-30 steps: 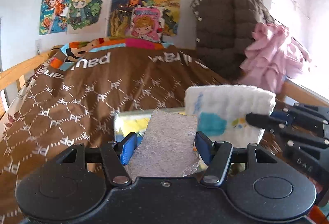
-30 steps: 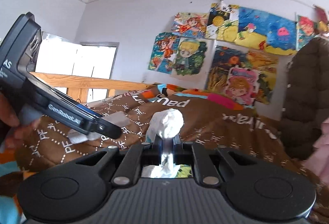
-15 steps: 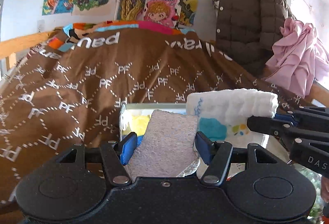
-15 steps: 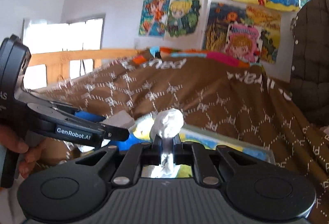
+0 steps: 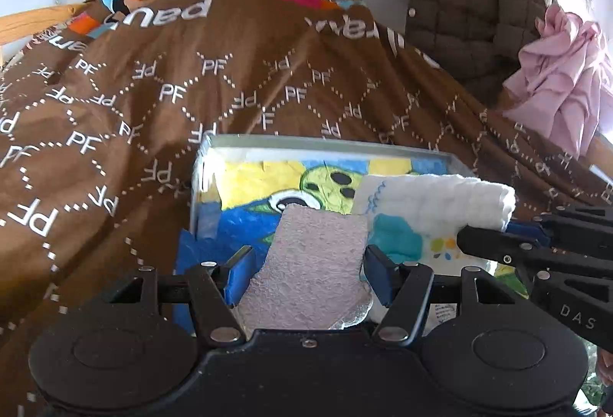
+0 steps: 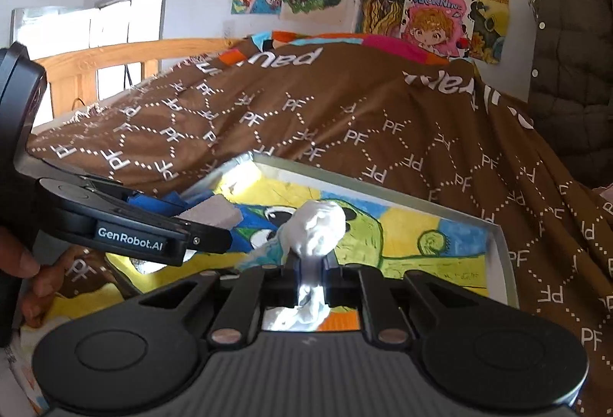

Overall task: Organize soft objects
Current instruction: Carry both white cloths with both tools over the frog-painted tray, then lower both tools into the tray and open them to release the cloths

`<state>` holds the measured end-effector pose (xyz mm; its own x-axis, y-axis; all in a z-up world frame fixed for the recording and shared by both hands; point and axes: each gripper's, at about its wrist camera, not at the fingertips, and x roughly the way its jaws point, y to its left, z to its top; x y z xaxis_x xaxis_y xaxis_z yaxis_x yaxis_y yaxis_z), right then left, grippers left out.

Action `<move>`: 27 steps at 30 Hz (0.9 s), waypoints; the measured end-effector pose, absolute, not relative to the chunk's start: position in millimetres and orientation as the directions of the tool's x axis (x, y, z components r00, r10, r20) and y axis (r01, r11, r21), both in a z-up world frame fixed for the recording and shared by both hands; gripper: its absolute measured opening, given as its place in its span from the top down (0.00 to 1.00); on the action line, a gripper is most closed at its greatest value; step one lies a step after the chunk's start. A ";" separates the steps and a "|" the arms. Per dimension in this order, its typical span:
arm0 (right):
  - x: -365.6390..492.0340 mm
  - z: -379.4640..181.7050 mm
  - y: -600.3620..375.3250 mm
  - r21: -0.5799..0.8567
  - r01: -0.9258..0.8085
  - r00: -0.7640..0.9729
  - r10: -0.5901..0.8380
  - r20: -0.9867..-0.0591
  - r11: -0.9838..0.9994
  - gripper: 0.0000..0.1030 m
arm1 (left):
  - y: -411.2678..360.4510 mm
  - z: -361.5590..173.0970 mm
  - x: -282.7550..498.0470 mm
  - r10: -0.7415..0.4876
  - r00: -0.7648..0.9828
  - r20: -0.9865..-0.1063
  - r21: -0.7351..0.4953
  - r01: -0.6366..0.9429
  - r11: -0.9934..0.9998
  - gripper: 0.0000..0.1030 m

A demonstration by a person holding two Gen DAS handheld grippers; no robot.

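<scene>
the left gripper [image 5: 306,264] carries a flat grey-lilac fuzzy cloth pad [image 5: 310,267]; its blue-padded jaws sit at the pad's two edges, holding it level above the tray, probably to lay it down flat. just beside it, the right gripper [image 6: 308,273] has its jaws pinched narrow on a folded white quilted cloth with blue print [image 5: 433,206], gripped at one edge so it hangs free. beneath both lies a shallow metal-rimmed tray lined with a bright cartoon drawing [image 5: 306,143], likely their destination. farther off spreads a brown patterned blanket [image 5: 191,72].
</scene>
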<state>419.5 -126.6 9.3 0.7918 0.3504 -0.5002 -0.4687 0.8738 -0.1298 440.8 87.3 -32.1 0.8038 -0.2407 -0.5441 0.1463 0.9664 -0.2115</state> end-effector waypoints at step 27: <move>408.6 12.2 -158.0 -0.108 -0.400 0.792 0.284 -0.541 0.910 0.48 | 56.4 -32.6 445.9 -0.145 0.728 -0.671 -0.057 0.144 0.988 0.29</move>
<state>408.6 -158.0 12.2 0.7920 0.2835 -0.5407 -0.3995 0.9104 -0.1078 445.9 56.4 -32.6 0.7275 -0.1446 -0.6707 0.1441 0.9879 -0.0567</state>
